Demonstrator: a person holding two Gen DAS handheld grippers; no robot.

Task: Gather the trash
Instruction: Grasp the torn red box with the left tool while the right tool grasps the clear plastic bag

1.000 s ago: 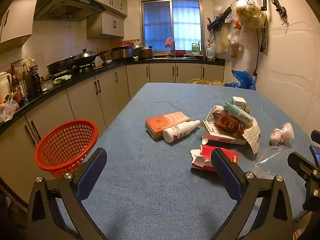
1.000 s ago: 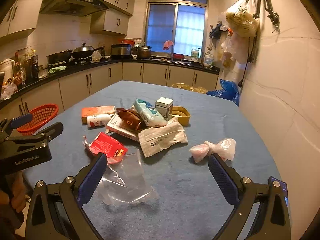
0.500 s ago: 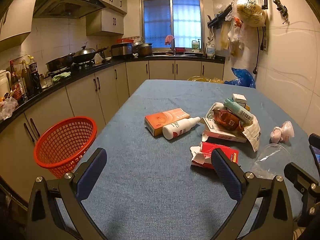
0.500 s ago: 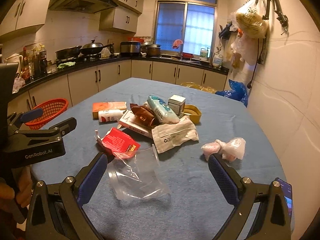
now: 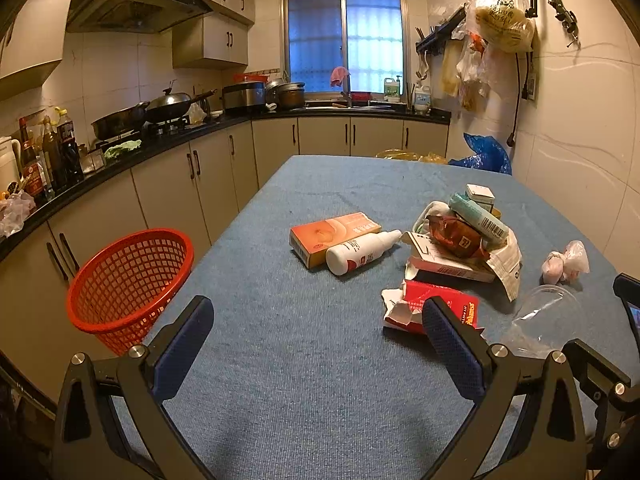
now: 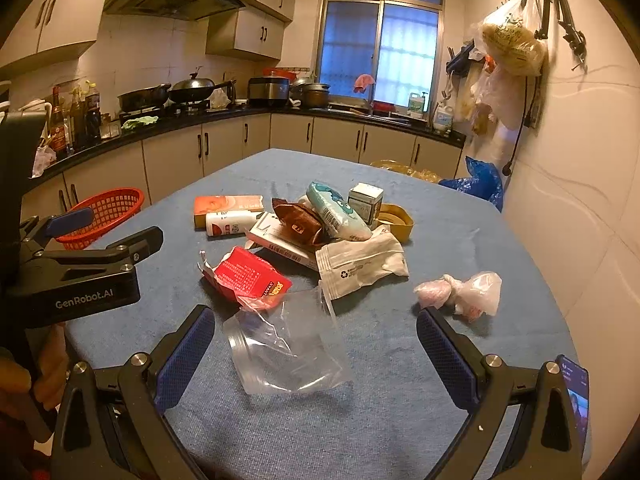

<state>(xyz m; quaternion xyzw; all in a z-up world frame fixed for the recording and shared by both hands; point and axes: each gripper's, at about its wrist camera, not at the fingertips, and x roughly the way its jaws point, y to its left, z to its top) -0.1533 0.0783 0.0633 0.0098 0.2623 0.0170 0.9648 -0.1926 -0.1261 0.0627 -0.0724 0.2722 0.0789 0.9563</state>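
Trash lies on a blue table (image 5: pixel 304 360): an orange box (image 5: pixel 334 236), a white bottle (image 5: pixel 360 252), a torn red carton (image 5: pixel 436 306), a clear plastic bag (image 6: pixel 288 348), a pink-and-clear bag (image 6: pixel 460 292) and a pile of wrappers (image 6: pixel 320 220). A red basket (image 5: pixel 128 280) stands off the table's left edge. My left gripper (image 5: pixel 316 340) is open and empty above the near table. My right gripper (image 6: pixel 316 348) is open and empty, its fingers either side of the clear bag. The left gripper also shows in the right wrist view (image 6: pixel 108 232).
Kitchen counters with pans (image 5: pixel 160 112) and bottles run along the left and back. A wall (image 5: pixel 580 140) with hanging bags bounds the right side. A phone (image 6: pixel 576 388) lies at the table's near right corner. A blue bag (image 5: pixel 486 156) sits beyond the far edge.
Both grippers have moved slightly forward and up over the table; the trash sits closer in the right wrist view. Both stay open and empty.
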